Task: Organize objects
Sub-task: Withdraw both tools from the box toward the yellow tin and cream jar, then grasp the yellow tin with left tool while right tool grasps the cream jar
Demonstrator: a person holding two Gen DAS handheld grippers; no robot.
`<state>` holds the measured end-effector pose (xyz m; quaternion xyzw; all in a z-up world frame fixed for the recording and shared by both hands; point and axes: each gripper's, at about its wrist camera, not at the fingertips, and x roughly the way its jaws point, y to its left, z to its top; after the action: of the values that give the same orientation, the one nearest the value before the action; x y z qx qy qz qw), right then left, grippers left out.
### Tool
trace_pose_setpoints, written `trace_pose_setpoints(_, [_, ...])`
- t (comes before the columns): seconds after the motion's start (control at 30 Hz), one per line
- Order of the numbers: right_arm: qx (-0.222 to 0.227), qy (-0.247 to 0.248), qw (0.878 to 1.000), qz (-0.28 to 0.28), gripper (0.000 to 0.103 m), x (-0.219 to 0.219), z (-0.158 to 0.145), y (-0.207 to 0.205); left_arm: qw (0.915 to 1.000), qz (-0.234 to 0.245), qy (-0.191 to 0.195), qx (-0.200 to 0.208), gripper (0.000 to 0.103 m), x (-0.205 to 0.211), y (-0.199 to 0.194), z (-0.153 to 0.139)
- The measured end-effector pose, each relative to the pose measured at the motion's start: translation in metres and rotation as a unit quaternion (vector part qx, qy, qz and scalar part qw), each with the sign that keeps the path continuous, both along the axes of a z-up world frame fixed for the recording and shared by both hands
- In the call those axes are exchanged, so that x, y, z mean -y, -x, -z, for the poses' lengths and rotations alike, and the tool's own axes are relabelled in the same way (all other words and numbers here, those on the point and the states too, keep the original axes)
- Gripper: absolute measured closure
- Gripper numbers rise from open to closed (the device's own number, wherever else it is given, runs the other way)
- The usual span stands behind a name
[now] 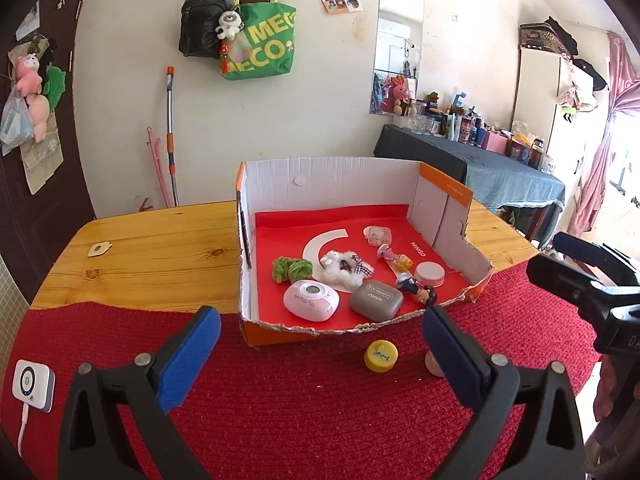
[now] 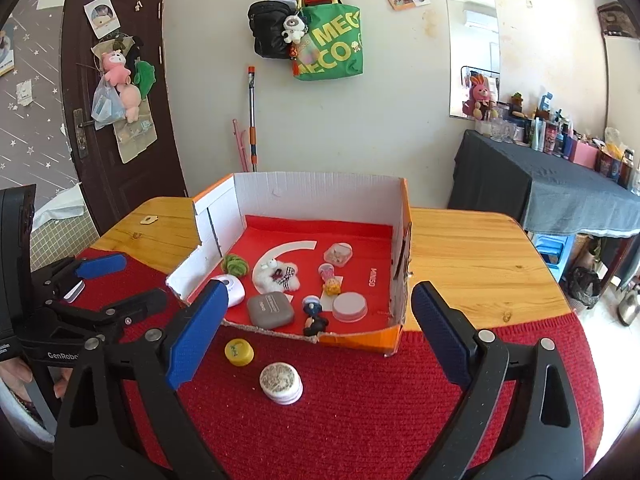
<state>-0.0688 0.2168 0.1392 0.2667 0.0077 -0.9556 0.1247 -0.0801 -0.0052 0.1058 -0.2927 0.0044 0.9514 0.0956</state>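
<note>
While two small round items wait on the red knitted mat [image 2: 360, 420] outside the torn orange-and-white cardboard box [image 2: 320, 196], both tools hover spread wide and empty above the wooden tabletop [image 2: 480, 248]. The right tool [image 2: 316, 340] looks down on a speckled white round tin [image 2: 281, 383], which lies just ahead of it and slightly left of centre between its blue-padded fingers. A yellow plastic bottle cap [image 2: 239, 352] sits just beyond, close to the box's ragged front edge. From the left tool [image 1: 320, 352], the same cap [image 1: 381, 355] lies ahead and to its right, with the tin [image 1: 434, 364] largely hidden behind its right finger. Being round, neither piece dictates a grip direction. The right hand appears better lined up on the tin, the box directly beyond.
</note>
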Motion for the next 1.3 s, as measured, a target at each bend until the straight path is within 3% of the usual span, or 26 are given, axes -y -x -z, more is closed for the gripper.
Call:
trace_pose_setpoints(0.13, [0.007, -0.011, 1.0, 0.006, 0.006, 0.002, 0.023, -0.01, 1.0, -0.003, 0.002, -0.001, 0.0, -0.003, -0.01, 0.014])
trace_pose_setpoints(0.5, [0.065, -0.01, 0.998, 0.015, 0.006, 0.003, 0.077, -0.01, 0.9982, 0.007, 0.001, 0.06, 0.0, -0.01, -0.012, 0.062])
trace_pose_setpoints(0.8, [0.092, -0.019, 0.996, 0.011, 0.006, 0.005, 0.09, -0.003, 0.9963, 0.008, -0.008, 0.085, 0.0, -0.009, -0.005, 0.071])
trace_pose_setpoints(1.3, [0.165, -0.047, 0.985, -0.018, 0.006, 0.021, 0.109, 0.034, 0.9956, 0.009, 0.003, 0.094, 0.0, -0.002, 0.005, 0.071])
